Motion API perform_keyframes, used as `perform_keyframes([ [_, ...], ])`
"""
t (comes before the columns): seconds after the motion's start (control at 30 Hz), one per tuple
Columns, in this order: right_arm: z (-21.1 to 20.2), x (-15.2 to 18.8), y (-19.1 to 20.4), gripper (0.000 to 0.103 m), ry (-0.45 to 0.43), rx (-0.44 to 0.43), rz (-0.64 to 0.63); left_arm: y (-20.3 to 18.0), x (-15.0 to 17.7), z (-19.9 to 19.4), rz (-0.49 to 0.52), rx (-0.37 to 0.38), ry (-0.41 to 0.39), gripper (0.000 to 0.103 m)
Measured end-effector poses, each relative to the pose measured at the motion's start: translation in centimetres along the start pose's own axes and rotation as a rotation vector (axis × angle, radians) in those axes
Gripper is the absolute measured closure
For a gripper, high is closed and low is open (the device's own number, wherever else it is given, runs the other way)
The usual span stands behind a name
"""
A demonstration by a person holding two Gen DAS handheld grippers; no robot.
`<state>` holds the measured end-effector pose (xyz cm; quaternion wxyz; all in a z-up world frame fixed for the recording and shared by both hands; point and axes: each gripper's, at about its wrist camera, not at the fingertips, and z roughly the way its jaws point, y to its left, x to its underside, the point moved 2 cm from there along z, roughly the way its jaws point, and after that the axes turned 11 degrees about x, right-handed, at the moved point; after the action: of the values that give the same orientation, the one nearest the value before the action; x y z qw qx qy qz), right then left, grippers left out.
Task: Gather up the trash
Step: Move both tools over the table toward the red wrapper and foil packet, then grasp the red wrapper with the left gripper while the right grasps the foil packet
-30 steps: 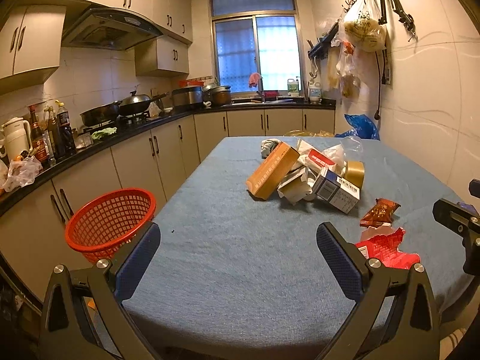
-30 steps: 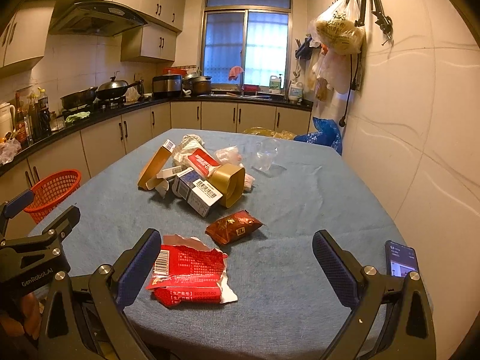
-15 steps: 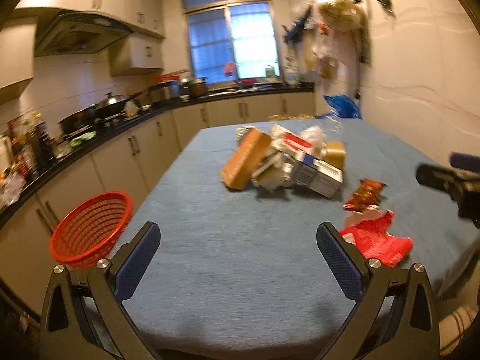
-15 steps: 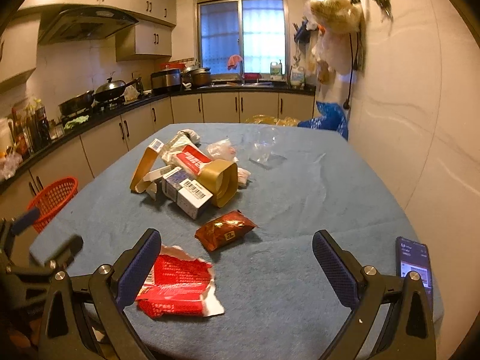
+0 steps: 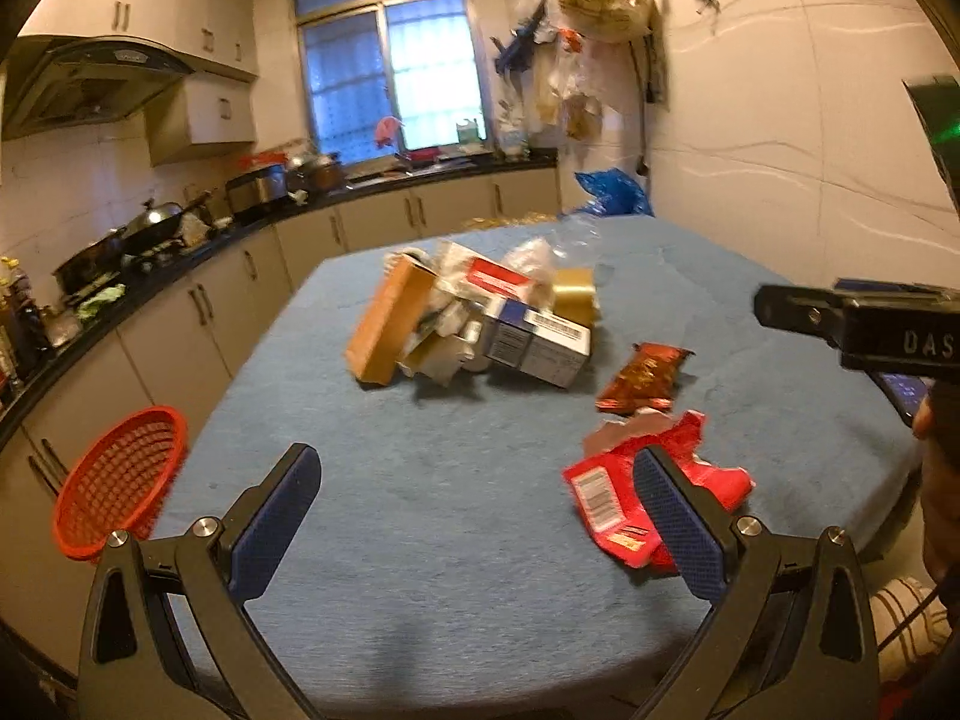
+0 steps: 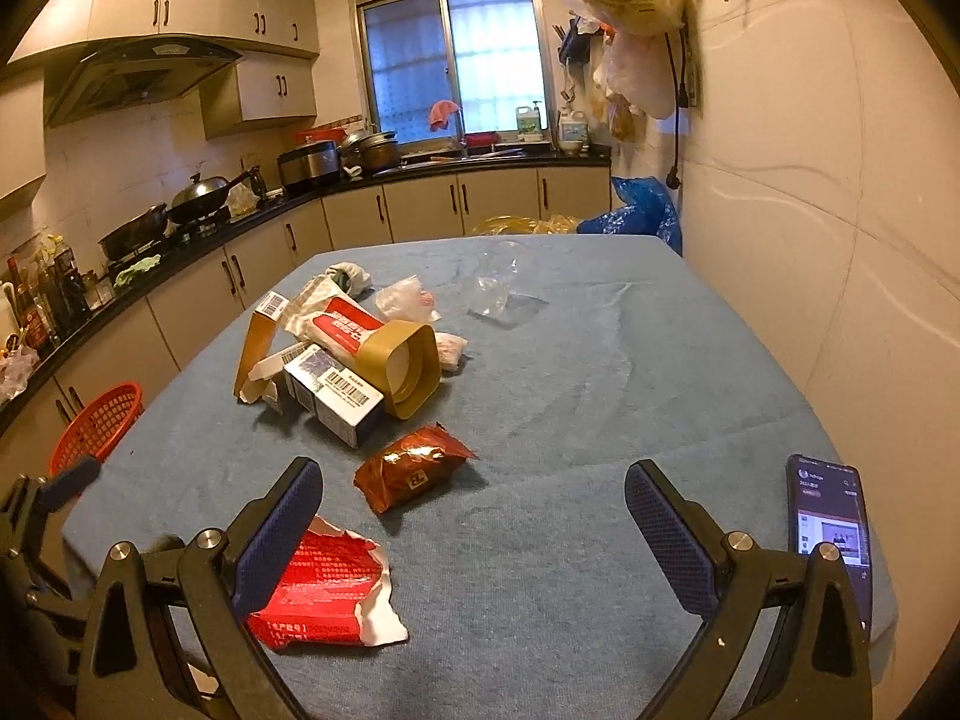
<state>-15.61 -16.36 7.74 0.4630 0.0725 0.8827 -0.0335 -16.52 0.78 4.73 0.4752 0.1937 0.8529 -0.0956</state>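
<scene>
We hold left tool (image 5: 477, 516) over near edge of blue-covered worktop (image 5: 420, 540), jaws wide apart, gripping nothing. Right tool (image 6: 474, 519) likewise spread wide and holding nothing. Torn red wrapper (image 6: 324, 591) lies on worktop by near edge, partly behind right tool's left finger (image 6: 273, 546). Brown snack packet (image 6: 411, 467) just beyond it. Farther back, pile of trash: tan box (image 6: 255, 348), barcode carton (image 6: 333, 394), gold tub (image 6: 408, 369). Red basket (image 5: 117, 483) beside worktop's left edge. Phone (image 6: 831, 525) on worktop at right.

Red torn wrapper (image 6: 327, 597) (white barcode patch), brown-red pouch (image 6: 414, 468), seemingly mesh-patterned red basket (image 5: 117, 483), blue tablecloth (image 6: 600, 408).
</scene>
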Motion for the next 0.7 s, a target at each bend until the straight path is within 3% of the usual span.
perform_keyframes([
  [0.2, 0.8, -0.2, -1.1, 0.001, 0.032, -0.035, 0.054, -0.7, 0.1, 3.4, -0.043, 0.192, 0.129, 0.0],
  [0.4, 1.2, -0.2, -2.0, 0.001, 0.041, -0.031, 0.073, -1.2, -0.3, 6.9, -0.079, 0.289, 0.206, 0.003],
  [0.57, 1.9, -0.4, -2.5, 0.001, 0.051, -0.034, 0.084, -2.1, -0.4, 9.5, -0.087, 0.341, 0.277, 0.049],
  [0.6, 2.0, -0.4, -2.6, 0.001, 0.055, -0.036, 0.086, -2.2, -0.5, 9.7, -0.086, 0.342, 0.28, 0.05],
  [0.63, 2.2, -0.5, -2.6, 0.001, 0.061, -0.038, 0.088, -2.3, -0.6, 9.7, -0.084, 0.341, 0.272, 0.055],
  [0.67, 2.4, -0.5, -2.7, 0.001, 0.068, -0.041, 0.09, -2.5, -0.5, 9.7, -0.082, 0.349, 0.272, 0.068],
  [0.7, 2.6, -0.5, -2.7, 0.001, 0.076, -0.045, 0.092, -2.6, -0.5, 9.7, -0.081, 0.356, 0.27, 0.071],
])
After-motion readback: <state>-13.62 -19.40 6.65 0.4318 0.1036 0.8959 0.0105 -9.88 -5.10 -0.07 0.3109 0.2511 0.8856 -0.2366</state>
